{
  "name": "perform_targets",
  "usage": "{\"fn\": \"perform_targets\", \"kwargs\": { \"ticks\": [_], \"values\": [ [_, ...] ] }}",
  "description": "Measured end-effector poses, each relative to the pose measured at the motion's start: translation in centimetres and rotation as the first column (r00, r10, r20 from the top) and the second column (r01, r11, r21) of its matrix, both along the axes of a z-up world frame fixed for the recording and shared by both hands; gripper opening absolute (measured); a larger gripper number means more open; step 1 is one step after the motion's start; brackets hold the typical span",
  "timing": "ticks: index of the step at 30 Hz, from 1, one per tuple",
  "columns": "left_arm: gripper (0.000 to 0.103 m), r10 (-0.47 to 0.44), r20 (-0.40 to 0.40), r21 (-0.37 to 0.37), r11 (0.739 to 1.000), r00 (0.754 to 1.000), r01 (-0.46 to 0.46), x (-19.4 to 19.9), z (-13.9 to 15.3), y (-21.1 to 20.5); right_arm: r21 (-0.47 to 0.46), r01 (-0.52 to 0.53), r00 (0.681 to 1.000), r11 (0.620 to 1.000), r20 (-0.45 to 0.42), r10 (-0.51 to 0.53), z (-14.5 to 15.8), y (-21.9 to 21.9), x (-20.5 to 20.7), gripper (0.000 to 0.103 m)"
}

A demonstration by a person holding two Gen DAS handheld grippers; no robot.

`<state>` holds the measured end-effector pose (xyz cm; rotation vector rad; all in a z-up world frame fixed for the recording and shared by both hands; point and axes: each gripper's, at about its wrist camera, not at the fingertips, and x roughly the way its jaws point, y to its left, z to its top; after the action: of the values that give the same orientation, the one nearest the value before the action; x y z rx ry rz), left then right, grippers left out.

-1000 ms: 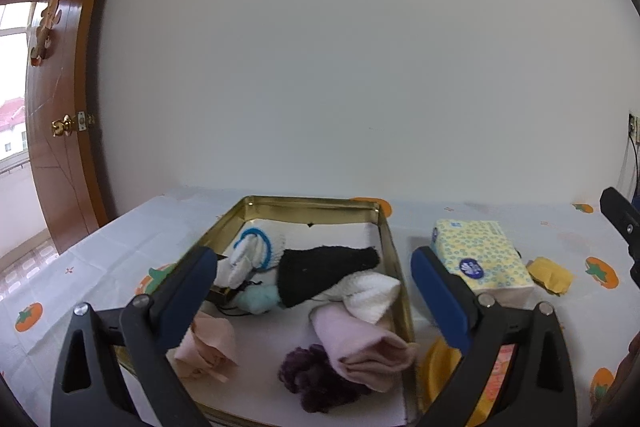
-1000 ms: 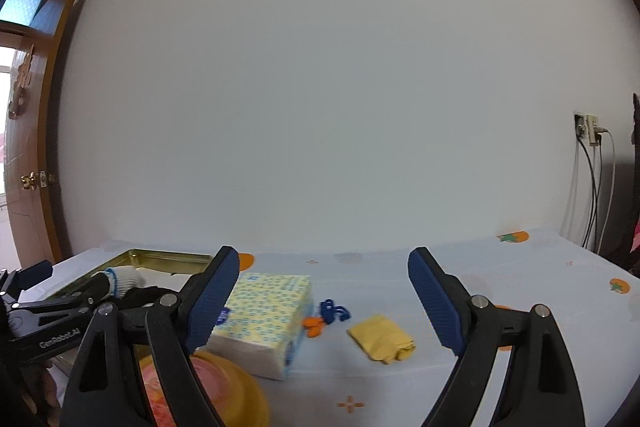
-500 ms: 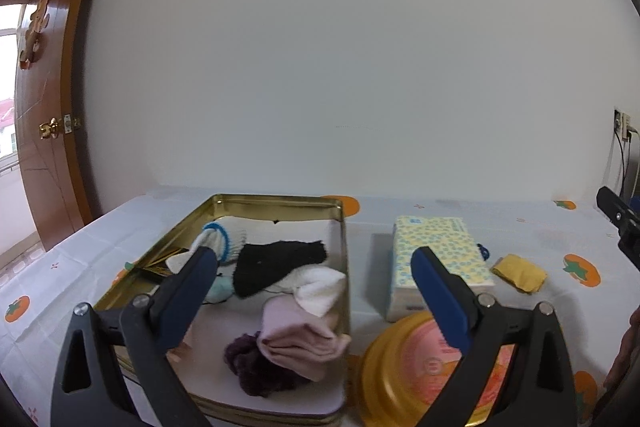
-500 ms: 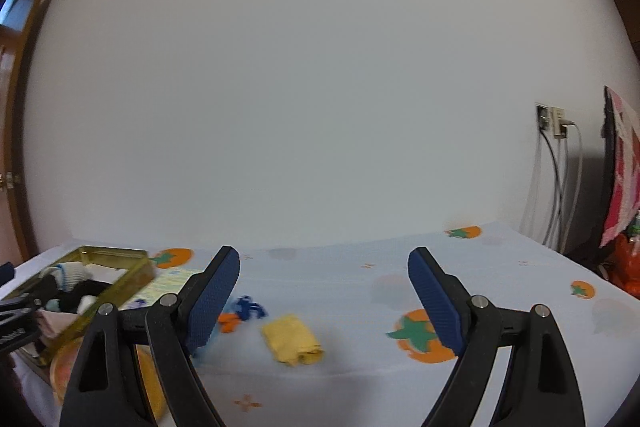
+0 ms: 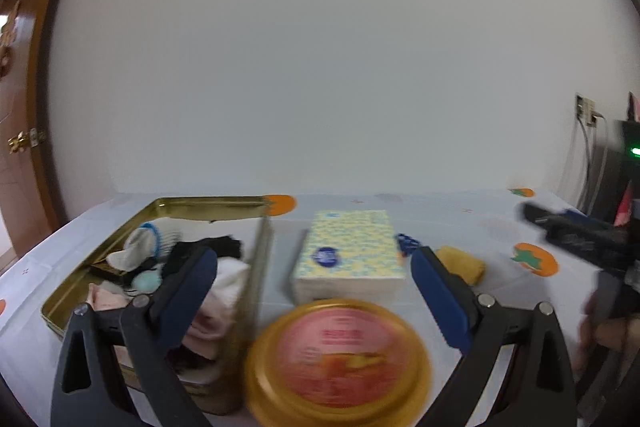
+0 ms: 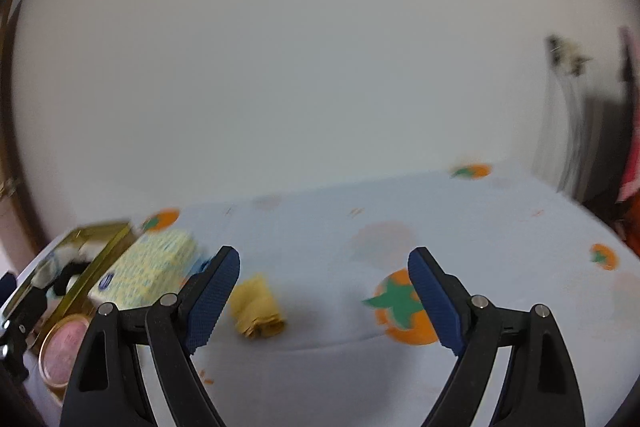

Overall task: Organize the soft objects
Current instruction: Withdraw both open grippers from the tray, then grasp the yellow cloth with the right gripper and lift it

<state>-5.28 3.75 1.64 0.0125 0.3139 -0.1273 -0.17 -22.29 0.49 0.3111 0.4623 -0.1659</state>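
Observation:
A gold tin box (image 5: 208,205) at the left holds several soft items: white socks (image 5: 138,251), a black cloth (image 5: 216,247) and a pink cloth (image 5: 208,327). A folded yellow cloth (image 5: 462,263) lies on the table right of the tissue pack; it also shows in the right wrist view (image 6: 256,307). My left gripper (image 5: 314,291) is open and empty above the round lid. My right gripper (image 6: 324,291) is open and empty, with the yellow cloth just inside its left finger. The right gripper shows blurred at the right of the left wrist view (image 5: 580,239).
A yellow-patterned tissue pack (image 5: 350,253) stands right of the tin. A round gold and pink lid (image 5: 340,355) lies in front of it. A small blue item (image 5: 406,243) lies behind the pack. The tablecloth (image 6: 460,227) has orange fruit prints. Wall sockets and cables (image 6: 564,55) are at the right.
Both views have swung to the right. The left gripper moved from over the tin to over the round lid. The right gripper has come closer to the yellow cloth.

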Motion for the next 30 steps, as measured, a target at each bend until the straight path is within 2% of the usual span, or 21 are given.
{"fn": "perform_targets", "kwargs": {
  "ticks": [1, 3, 4, 5, 7, 9, 13, 15, 20, 21, 22, 26, 28, 30],
  "values": [
    [0.099, -0.016, -0.001, 0.003, 1.0, 1.0, 0.016, -0.1, 0.0, -0.5, 0.009, -0.062, 0.997, 0.998, -0.037, 0.062, -0.3, 0.3, 1.3, 0.088],
    [0.099, -0.045, -0.004, 0.016, 0.999, 0.999, 0.045, -0.1, 0.0, -1.2, 0.03, -0.166, 0.978, 0.986, -0.121, 0.168, -1.2, 1.0, 3.9, 0.077],
    [0.099, -0.05, -0.004, 0.021, 0.999, 0.999, 0.05, -0.1, 0.0, -1.4, 0.035, -0.193, 0.969, 0.981, -0.152, 0.196, -1.5, 1.4, 4.8, 0.058],
    [0.099, -0.053, -0.006, 0.021, 0.998, 0.999, 0.053, -0.1, 0.0, -1.5, 0.037, -0.228, 0.953, 0.973, -0.197, 0.231, -2.0, 1.8, 6.0, 0.049],
    [0.099, -0.038, -0.012, 0.008, 0.999, 0.999, 0.039, 0.0, 0.0, -1.3, 0.041, -0.295, 0.919, 0.955, -0.26, 0.295, -2.9, 3.0, 7.7, 0.048],
    [0.099, -0.018, -0.014, -0.004, 1.0, 1.0, 0.018, 0.0, 0.0, -1.0, 0.049, -0.351, 0.894, 0.935, -0.278, 0.351, -3.5, 4.1, 8.1, 0.046],
    [0.099, -0.026, -0.019, 0.02, 0.999, 0.999, 0.026, 0.1, -0.1, -1.6, 0.061, -0.405, 0.863, 0.913, -0.306, 0.403, -4.0, 5.2, 8.4, 0.045],
    [0.099, -0.016, -0.023, 0.032, 0.999, 1.0, 0.017, 0.1, -0.2, -1.8, 0.087, -0.413, 0.85, 0.907, -0.321, 0.418, -4.5, 5.0, 8.8, 0.035],
    [0.099, -0.001, -0.025, 0.046, 0.999, 1.0, 0.002, 0.3, -0.2, -2.2, 0.122, -0.412, 0.844, 0.903, -0.321, 0.429, -4.8, 4.7, 8.8, 0.028],
    [0.099, -0.002, -0.026, 0.045, 0.999, 1.0, 0.003, 0.3, -0.2, -2.1, 0.105, -0.415, 0.843, 0.904, -0.329, 0.425, -4.8, 4.8, 8.7, 0.024],
    [0.099, 0.002, -0.029, 0.045, 0.999, 1.0, 0.0, 0.4, -0.2, -2.2, 0.092, -0.412, 0.844, 0.907, -0.338, 0.417, -4.8, 4.7, 8.7, 0.012],
    [0.099, 0.026, -0.04, 0.055, 0.998, 0.999, -0.024, 0.5, -0.3, -2.3, 0.103, -0.416, 0.841, 0.903, -0.335, 0.426, -4.8, 3.9, 8.5, 0.007],
    [0.098, 0.028, -0.039, 0.065, 0.998, 0.999, -0.026, 0.5, -0.3, -2.4, 0.122, -0.397, 0.864, 0.91, -0.286, 0.415, -4.2, 2.9, 7.8, 0.007],
    [0.098, 0.02, -0.03, 0.068, 0.997, 0.999, -0.018, 0.5, -0.3, -2.6, 0.195, -0.395, 0.88, 0.898, -0.199, 0.431, -3.3, 1.4, 7.1, 0.006]
  ]
}}
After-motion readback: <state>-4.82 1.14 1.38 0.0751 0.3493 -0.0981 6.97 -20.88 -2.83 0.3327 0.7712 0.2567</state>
